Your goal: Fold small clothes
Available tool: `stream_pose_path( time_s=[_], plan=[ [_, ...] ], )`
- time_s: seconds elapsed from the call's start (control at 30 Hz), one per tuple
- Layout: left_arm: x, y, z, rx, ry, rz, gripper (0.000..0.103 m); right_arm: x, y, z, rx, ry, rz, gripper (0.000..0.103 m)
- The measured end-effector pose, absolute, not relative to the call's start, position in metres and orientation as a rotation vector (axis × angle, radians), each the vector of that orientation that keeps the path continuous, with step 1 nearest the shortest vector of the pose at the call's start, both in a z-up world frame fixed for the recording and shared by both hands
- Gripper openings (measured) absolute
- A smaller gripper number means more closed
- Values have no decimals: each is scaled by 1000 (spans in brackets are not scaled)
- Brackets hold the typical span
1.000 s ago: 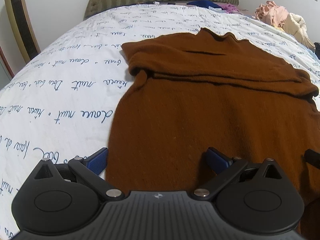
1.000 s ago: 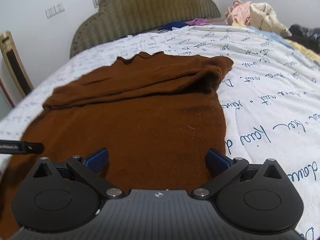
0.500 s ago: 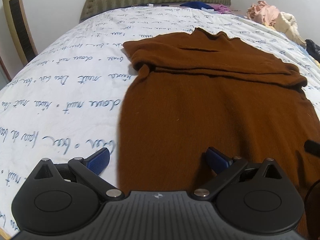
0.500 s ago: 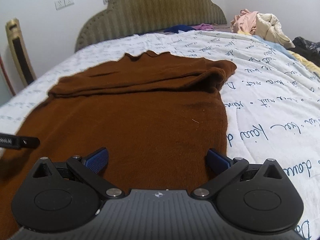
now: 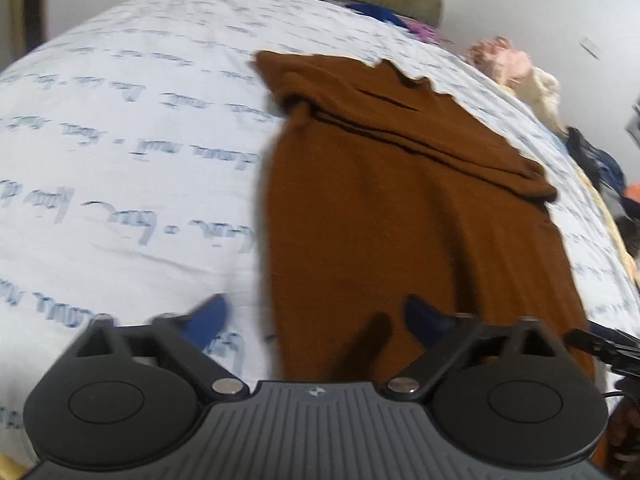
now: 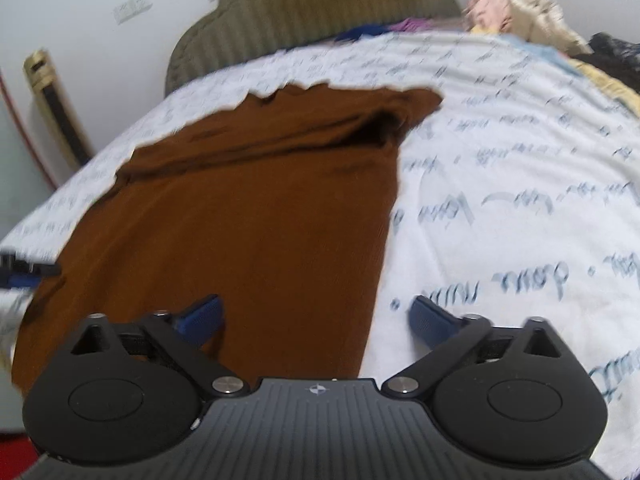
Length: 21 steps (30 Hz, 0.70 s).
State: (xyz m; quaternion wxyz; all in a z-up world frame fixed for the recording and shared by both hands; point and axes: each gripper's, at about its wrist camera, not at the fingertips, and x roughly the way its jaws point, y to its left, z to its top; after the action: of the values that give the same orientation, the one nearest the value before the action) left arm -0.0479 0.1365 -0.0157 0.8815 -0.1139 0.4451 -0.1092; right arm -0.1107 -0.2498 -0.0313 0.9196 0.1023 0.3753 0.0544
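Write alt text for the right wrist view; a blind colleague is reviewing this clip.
A brown garment lies flat on a white bedsheet printed with blue script, its far end folded over. The right gripper straddles its near right edge, jaws closing but not yet pressing the cloth. A green headboard stands behind.

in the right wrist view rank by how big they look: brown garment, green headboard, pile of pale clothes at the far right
1. brown garment
2. green headboard
3. pile of pale clothes

This is apparent size only: the garment lies nearest the camera, and the headboard and pile are farther back and partly hidden.
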Motion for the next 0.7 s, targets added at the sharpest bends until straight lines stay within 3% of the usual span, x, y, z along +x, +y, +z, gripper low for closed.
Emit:
stream_pose_path(
  time_s=[0.03, 0.07, 0.1, 0.17, 0.2, 0.53, 0.7],
  plan=[
    [-48, 131, -16, -223, 931, -242, 65, -112, -247, -32, 203, 768, 121, 88],
    [-48, 126, -16, -206, 935, -248, 45, -113, -243, -31, 195, 764, 128, 77],
    [-47, 122, -15, -192, 942, -254, 35, -113, -240, -30, 194, 759, 132, 68],
    [-47, 115, -13, -174, 948, -262, 13, -111, -239, -28, 227, 755, 160, 22],
    [-47, 111, -11, -161, 941, -262, 11, -109, -238, -27, 242, 754, 176, 17],
    [-35, 89, 41, -97, 774, -309, 9, -92, -239, 18, 228, 596, 193, 13],
    [-8, 77, 42, -15, 723, -210, 9, -60, -245, 29, 157, 541, 106, 13]
  ],
)
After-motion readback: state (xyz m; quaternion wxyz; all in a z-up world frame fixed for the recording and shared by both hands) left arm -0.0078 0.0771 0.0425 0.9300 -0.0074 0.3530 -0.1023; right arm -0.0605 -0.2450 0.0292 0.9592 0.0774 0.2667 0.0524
